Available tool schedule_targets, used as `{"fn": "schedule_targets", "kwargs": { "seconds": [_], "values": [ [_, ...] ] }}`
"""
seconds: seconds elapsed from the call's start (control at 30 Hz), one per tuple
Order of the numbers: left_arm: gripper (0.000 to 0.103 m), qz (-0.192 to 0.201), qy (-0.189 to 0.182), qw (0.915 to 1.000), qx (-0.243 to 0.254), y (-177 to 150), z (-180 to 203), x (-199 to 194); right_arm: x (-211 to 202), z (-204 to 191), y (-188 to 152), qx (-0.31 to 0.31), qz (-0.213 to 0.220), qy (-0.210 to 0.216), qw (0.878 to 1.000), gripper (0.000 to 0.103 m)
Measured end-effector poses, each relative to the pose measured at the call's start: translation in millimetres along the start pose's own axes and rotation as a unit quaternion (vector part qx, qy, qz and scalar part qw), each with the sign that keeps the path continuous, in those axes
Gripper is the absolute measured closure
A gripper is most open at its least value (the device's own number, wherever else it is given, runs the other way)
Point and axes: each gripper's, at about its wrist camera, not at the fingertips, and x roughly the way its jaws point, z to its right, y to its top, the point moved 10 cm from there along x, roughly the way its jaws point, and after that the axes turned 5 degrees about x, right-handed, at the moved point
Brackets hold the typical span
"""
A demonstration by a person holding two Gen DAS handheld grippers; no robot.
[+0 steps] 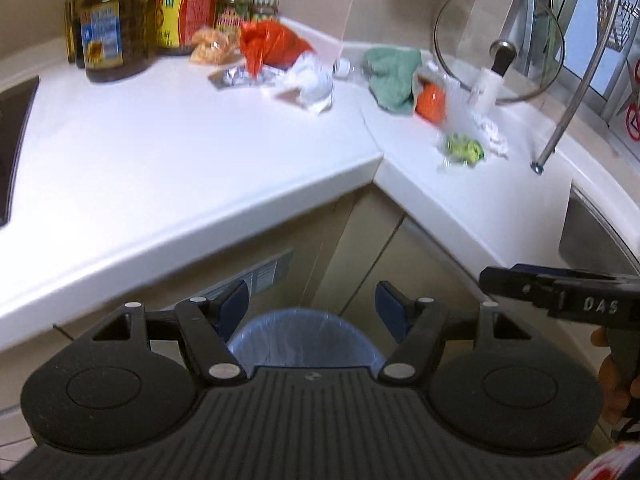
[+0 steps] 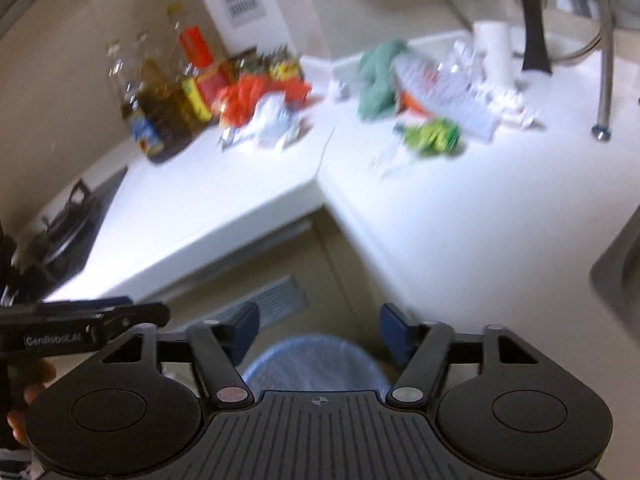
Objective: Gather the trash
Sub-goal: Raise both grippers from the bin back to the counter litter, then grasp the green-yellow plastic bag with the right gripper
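A bin with a blue liner (image 1: 306, 334) (image 2: 316, 362) stands on the floor below the counter corner. My left gripper (image 1: 312, 306) hangs open above it with nothing between its blue pads. My right gripper (image 2: 318, 326) is open too and holds nothing. Trash lies on the white counter (image 1: 180, 140): a red plastic bag (image 1: 270, 44) (image 2: 256, 94), crumpled white paper (image 1: 312, 82) (image 2: 272, 124), a foil wrapper (image 1: 240, 76), a green wrapper (image 1: 464, 150) (image 2: 434, 134) and an orange-and-clear packet (image 1: 432, 98) (image 2: 436, 86).
Oil bottles (image 1: 106, 28) and jars (image 1: 234, 8) stand at the back left. A green cloth (image 1: 394, 78), a glass lid (image 1: 500, 40) and a curved metal faucet (image 1: 576, 92) are on the right near the sink (image 1: 600, 236). A stove (image 2: 64, 236) is at the left.
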Motion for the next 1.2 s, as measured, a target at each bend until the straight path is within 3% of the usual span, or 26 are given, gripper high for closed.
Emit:
{"fn": "schedule_targets", "kwargs": {
  "seconds": [0.33,0.63,1.03,1.2],
  "values": [
    [0.035,0.035,0.032,0.9989,-0.004,43.5,-1.3,5.1,8.9,51.1,73.7,0.027,0.055,-0.022,0.998,0.032],
    [0.035,0.054,0.058,0.9968,-0.009,75.3,-6.3,19.5,45.7,84.2,119.7,0.060,0.068,-0.024,0.996,0.032],
    [0.035,0.051,0.070,0.9961,-0.014,88.3,-7.3,34.4,88.2,102.9,141.5,0.120,0.073,-0.021,0.990,0.033],
    [0.035,0.048,0.070,0.9963,-0.017,88.4,-9.6,38.5,95.6,100.2,138.3,0.113,0.067,-0.024,0.991,0.048]
  ]
}}
